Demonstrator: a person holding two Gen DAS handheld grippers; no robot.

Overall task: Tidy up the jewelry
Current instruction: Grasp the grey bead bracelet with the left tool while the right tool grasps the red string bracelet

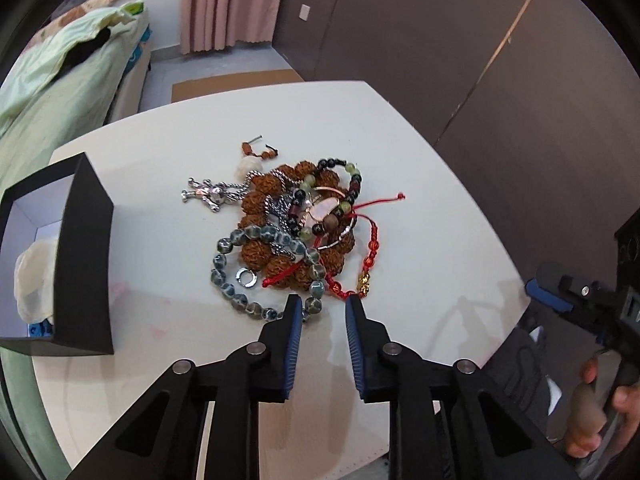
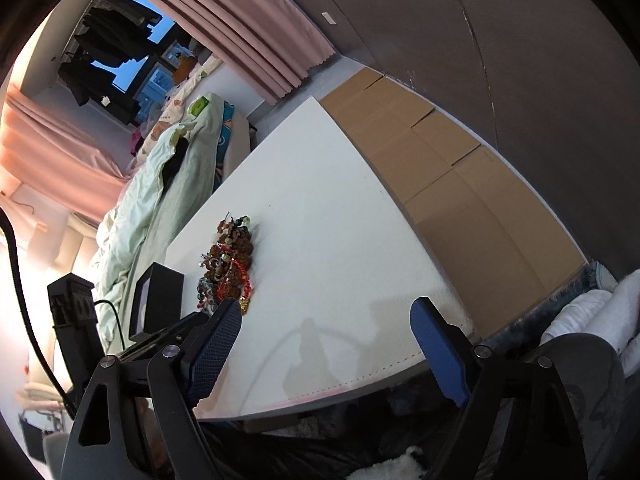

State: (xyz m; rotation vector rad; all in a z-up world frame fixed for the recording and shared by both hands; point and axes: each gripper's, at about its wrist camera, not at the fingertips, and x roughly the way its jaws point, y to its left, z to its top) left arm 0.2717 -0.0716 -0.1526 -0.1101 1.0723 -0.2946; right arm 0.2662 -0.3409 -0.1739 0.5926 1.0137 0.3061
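Left hand-held gripper [image 1: 322, 305] angled down, jaws narrowly apart; right hand-held gripper [image 2: 326, 314] wide open

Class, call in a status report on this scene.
Left gripper open at jewelry pile edge, nothing gripped. Right gripper open, clear of it. Black box waiting left.

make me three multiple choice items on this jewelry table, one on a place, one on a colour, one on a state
1. Where is the black box relative to the jewelry pile in the left wrist view?
A. left of it
B. right of it
C. on top of it

2. What colour is the table?
A. black
B. white
C. green

3. How does the right hand-held gripper stand?
A. shut on a bracelet
B. open and empty
C. shut on the box

Answers: 1 A, the box sits at the table's left edge. 2 B, the top is plain white. 3 B, its pads are wide apart over bare table.
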